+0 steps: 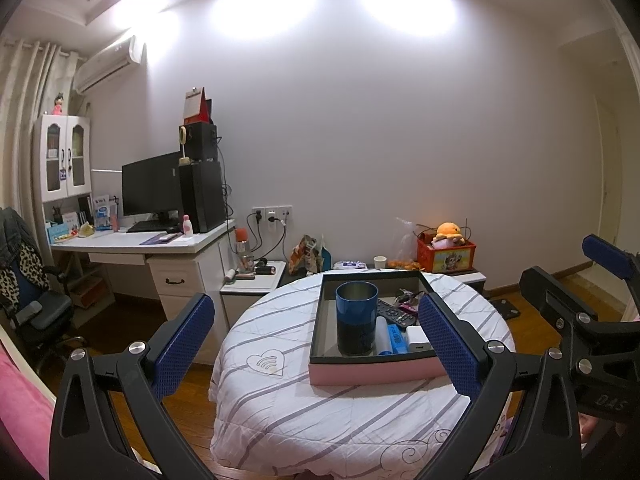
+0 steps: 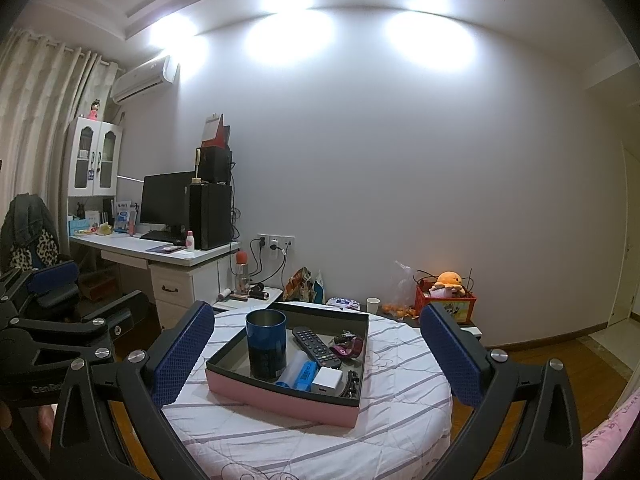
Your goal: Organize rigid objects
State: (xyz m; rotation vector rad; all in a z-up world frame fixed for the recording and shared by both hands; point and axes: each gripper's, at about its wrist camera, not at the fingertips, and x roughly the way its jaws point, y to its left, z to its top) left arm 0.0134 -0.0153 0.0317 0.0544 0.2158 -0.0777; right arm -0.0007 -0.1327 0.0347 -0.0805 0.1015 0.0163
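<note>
One pink tray (image 2: 280, 398) sits mid-worktop (image 2: 400, 380), holding one blue cup (image 2: 266, 344), one remote (image 2: 316, 346), one white adapter (image 2: 327, 380). Left claw (image 1: 316, 344) and right claw (image 2: 316, 354) gape wide, empty; bare cloth rings the tray.

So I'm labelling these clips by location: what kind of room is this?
Most likely a bedroom that doubles as a study: a desk with a monitor, curtains, and a round table holding a tray of household items.

Legible markings: "DAS" embossed on the right gripper (image 1: 610, 256) body, left wrist view; "GenRo", cut off, on the left gripper (image 2: 52, 280) body, right wrist view. Other labels unreadable.
</note>
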